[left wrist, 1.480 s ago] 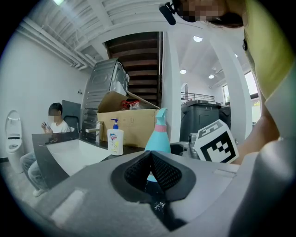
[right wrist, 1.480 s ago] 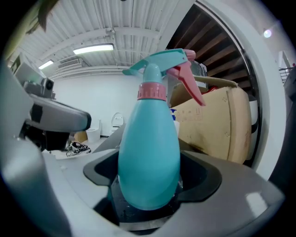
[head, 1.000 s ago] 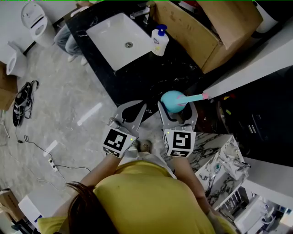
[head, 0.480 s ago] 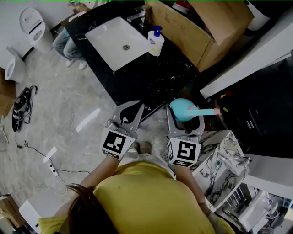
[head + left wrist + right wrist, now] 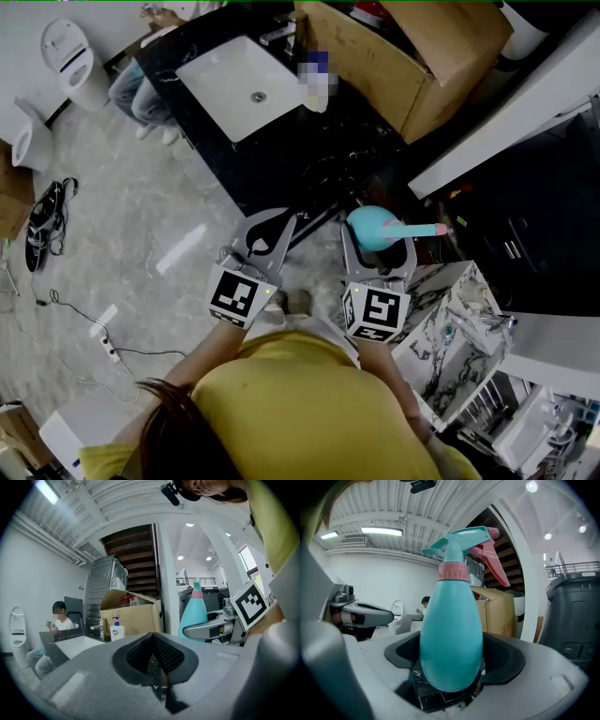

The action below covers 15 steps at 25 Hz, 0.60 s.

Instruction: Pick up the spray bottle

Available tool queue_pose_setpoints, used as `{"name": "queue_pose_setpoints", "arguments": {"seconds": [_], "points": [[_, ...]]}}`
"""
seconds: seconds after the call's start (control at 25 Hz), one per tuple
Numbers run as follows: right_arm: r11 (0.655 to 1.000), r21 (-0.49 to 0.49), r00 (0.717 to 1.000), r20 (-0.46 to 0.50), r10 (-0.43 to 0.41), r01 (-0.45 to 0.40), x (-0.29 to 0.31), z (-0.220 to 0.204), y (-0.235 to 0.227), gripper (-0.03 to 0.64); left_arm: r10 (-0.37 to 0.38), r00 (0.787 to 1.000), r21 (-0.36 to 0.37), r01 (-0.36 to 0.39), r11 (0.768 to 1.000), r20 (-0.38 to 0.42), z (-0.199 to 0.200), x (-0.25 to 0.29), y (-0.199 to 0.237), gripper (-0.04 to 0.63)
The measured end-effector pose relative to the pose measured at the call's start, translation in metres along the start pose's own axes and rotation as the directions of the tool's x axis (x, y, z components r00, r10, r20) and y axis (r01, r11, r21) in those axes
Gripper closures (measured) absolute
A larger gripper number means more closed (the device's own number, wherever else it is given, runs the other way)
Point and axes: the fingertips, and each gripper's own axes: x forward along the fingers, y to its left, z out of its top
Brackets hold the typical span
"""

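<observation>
The teal spray bottle [image 5: 368, 225] with a pink trigger and collar stands upright between the jaws of my right gripper [image 5: 378, 246], which is shut on its body. The right gripper view shows the bottle [image 5: 451, 620] filling the middle, gripped low by the right gripper [image 5: 450, 665]. My left gripper [image 5: 277, 231] hovers just left of it over the black counter's edge, shut with nothing in it. Its pads meet in the left gripper [image 5: 153, 639] view, where the bottle [image 5: 196, 613] shows at the right.
A black counter [image 5: 281, 159] carries a white sink [image 5: 239, 80] and a pump soap bottle [image 5: 116, 631]. An open cardboard box [image 5: 403, 56] stands behind. A marbled block [image 5: 450, 319] is at my right, a toilet [image 5: 70, 47] and floor cables at the left. A seated person [image 5: 58, 618] is beyond the sink.
My right gripper has carried the spray bottle to the right and nearer my body, then held nearly still. The left gripper has barely shifted.
</observation>
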Motion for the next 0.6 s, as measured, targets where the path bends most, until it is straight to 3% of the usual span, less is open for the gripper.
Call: {"name": "queue_pose_setpoints", "arguments": {"seconds": [0.6], "points": [[1.000,-0.013,1.000,-0.007,0.000,0.000,-0.016,-0.005,0.002,0.230,-0.012,1.000,-0.004,0.012,1.000,0.009,-0.002,-0.010,-0.015,0.589]]}}
